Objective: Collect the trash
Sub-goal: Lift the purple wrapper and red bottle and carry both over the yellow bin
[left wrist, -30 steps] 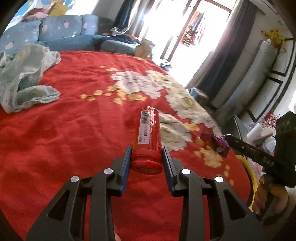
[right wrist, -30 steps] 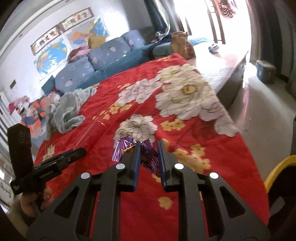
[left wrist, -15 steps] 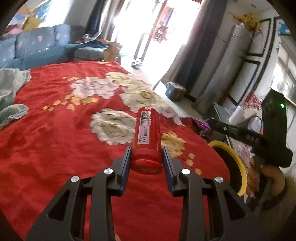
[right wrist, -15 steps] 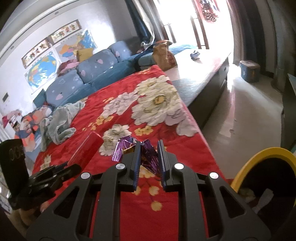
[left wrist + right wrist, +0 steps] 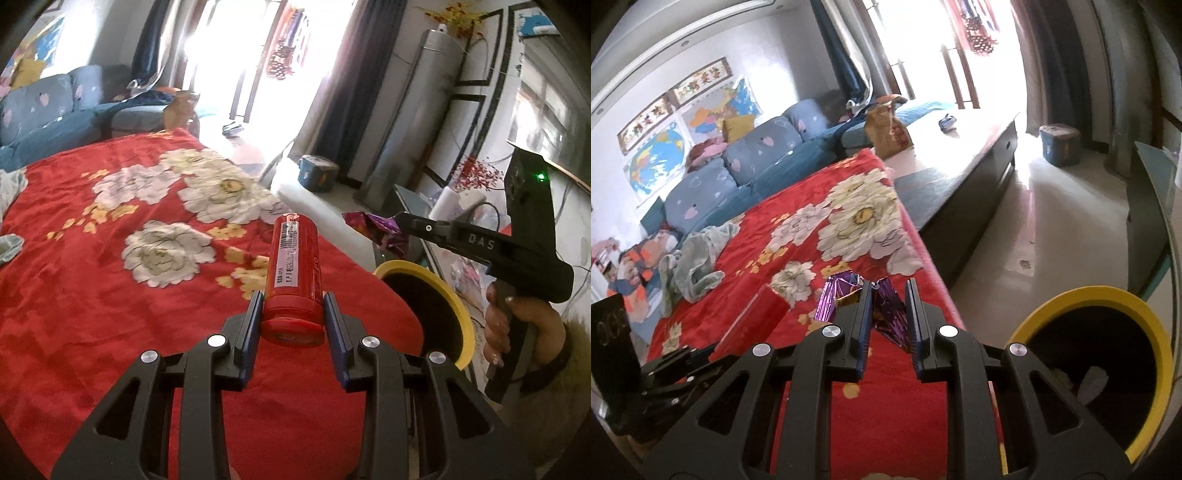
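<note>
My left gripper is shut on a red cylindrical can with a barcode label, held lengthwise above the red bed cover. My right gripper is shut on a crumpled purple foil wrapper. In the left wrist view the right gripper holds the wrapper above and beyond a yellow-rimmed black bin. In the right wrist view the bin stands at the lower right with some scraps inside, and the red can shows at the left.
A red floral bed cover fills the foreground. A pale green cloth lies on it far left. A blue sofa stands behind, a dark low platform and a blue tub by the window.
Both grippers have swung right, away from the bed's middle, with their loads. The bin has come into fuller view, closer to both grippers.
</note>
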